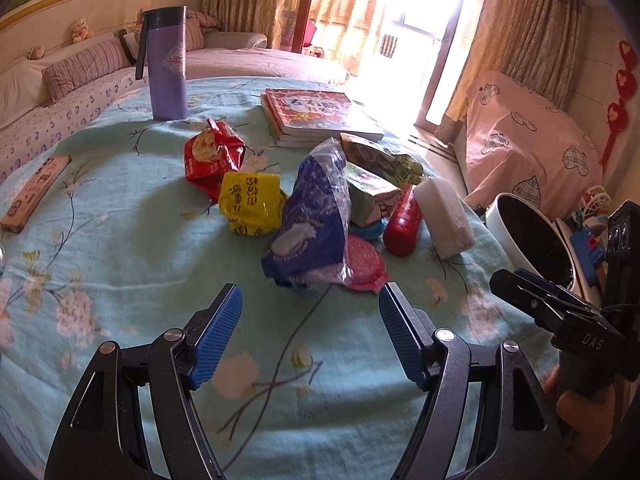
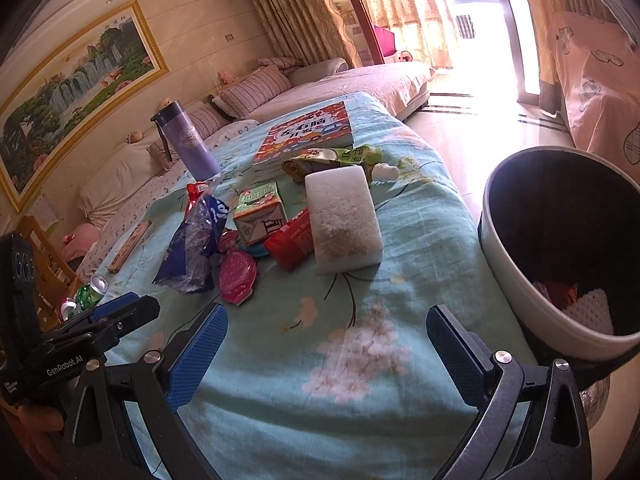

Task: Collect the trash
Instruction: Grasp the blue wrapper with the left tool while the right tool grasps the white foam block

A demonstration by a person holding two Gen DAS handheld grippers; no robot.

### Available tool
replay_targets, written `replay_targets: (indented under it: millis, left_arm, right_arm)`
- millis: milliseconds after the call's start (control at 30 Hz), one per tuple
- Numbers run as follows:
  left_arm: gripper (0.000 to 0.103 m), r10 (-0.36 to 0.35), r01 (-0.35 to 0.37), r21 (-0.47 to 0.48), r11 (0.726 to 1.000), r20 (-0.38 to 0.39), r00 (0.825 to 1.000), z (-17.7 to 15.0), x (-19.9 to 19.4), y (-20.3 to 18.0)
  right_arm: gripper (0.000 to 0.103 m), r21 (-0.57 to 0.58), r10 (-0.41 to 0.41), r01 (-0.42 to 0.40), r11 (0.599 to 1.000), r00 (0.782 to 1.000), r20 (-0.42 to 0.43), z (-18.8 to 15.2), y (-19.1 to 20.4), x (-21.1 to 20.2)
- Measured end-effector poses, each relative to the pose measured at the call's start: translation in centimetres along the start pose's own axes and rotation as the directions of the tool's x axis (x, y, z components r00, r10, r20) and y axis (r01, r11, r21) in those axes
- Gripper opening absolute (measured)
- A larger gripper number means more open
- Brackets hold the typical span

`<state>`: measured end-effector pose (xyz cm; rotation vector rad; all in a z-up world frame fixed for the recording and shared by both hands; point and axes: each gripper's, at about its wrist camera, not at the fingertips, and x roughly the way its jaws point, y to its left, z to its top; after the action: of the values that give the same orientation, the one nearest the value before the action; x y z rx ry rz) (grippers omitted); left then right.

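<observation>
Left wrist: we saw most trash still piled mid-bench: blue bag, yellow wrapper, red wrapper, carton, red tube, foam block. Left tool hovered just short of the blue bag, jaws apart, nothing between them, angled down.

Right wrist: bin beside the bench edge held a few scraps at its bottom, so we judged the job barely started. Right tool was open and empty over bare cloth, near the foam block, tilted down.
</observation>
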<state>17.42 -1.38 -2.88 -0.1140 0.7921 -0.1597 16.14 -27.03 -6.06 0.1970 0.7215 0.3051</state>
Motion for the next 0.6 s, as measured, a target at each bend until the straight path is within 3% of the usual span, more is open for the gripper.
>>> replay_targets:
  millis: [267, 300, 400, 467, 500, 600]
  left_arm:
    - [0.072, 0.010, -0.010, 0.016, 1.000, -0.023, 1.000, 2.0, 2.8, 0.0]
    - [0.069, 0.009, -0.009, 0.019, 1.000, -0.021, 1.000, 2.2, 3.1, 0.0]
    - [0.044, -0.003, 0.004, 0.032, 0.999, -0.036, 0.999, 2.6, 4.0, -0.1]
    - [0.039, -0.008, 0.010, 0.045, 0.999, -0.033, 0.999, 2.7, 3.9, -0.3]
    - [0.034, -0.013, 0.015, 0.057, 0.998, -0.026, 1.000, 2.6, 3.6, -0.5]
    - [0.032, -0.022, 0.022, 0.074, 0.997, -0.005, 1.000, 2.2, 2.4, -0.9]
  right_arm:
    - [0.096, -0.010, -0.002, 0.002, 1.000, 1.000, -0.016, 2.2, -0.6, 3.0]
    - [0.093, -0.012, -0.003, 0.003, 1.000, 1.000, -0.025, 2.5, -0.6, 3.5]
    - [0.078, -0.019, -0.006, 0.005, 1.000, 0.998, -0.060, 3.0, -0.8, 5.1]
    - [0.051, -0.021, -0.007, 0.005, 1.000, 0.996, -0.086, 3.0, -0.8, 5.7]
    - [0.048, -0.022, -0.013, 0.011, 1.000, 0.996, -0.084, 2.9, -0.8, 5.6]
    - [0.047, -0.037, -0.011, 0.009, 0.999, 0.999, -0.045, 2.4, -0.6, 4.2]
